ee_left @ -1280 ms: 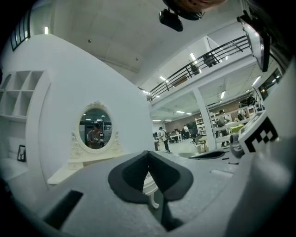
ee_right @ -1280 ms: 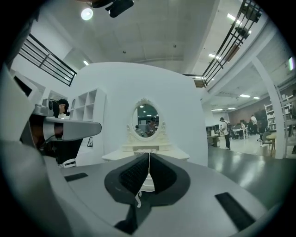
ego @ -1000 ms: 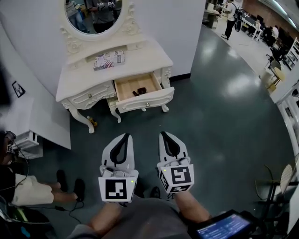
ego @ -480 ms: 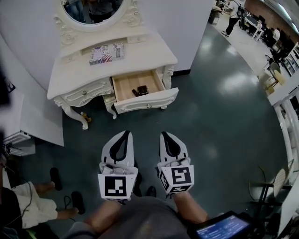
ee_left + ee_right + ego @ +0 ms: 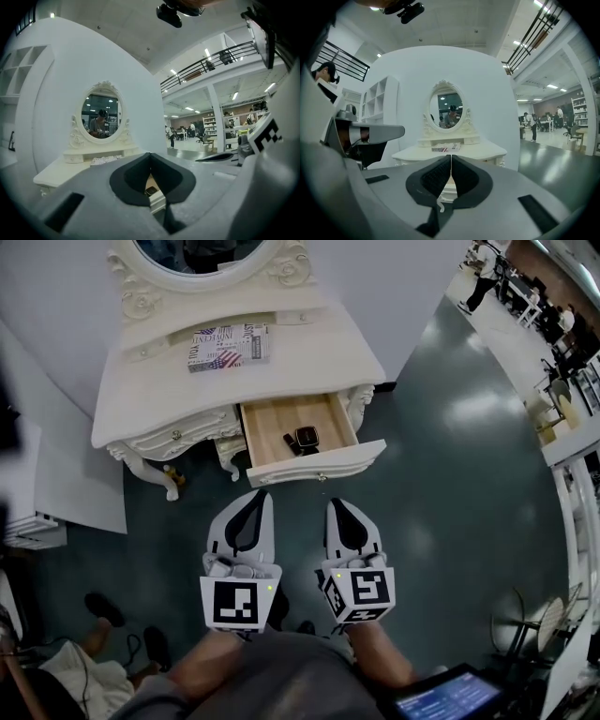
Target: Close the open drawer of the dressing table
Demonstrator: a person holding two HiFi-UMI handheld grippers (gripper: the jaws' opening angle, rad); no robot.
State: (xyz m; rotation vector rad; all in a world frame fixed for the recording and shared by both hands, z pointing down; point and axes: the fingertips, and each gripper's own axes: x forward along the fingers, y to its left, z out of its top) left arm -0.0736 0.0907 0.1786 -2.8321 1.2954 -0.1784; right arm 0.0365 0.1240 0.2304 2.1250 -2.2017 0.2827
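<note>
The cream dressing table [image 5: 150,399] stands against the white wall. Its right drawer [image 5: 281,420] is pulled out, with small dark objects [image 5: 304,438] lying inside. The drawer front [image 5: 319,466] faces me. My left gripper [image 5: 261,493] is shut and empty, its tips just short of the drawer front. Beside it, my right gripper [image 5: 335,502] is also shut and empty, a little below the front's knob. Between the closed tips in the left gripper view [image 5: 150,154] I see the drawer [image 5: 152,191]. The right gripper view [image 5: 451,157] points level at the table [image 5: 454,152].
A patterned book [image 5: 228,346] lies on the tabletop below the oval mirror [image 5: 202,251]. A white panel [image 5: 80,493] leans at the left. A seated person's shoes [image 5: 103,607] are on the floor at lower left. A chair [image 5: 525,615] stands at the right.
Both grippers have moved forward together toward the dressing table, and the open drawer now lies just ahead of their tips. Both stay shut.
</note>
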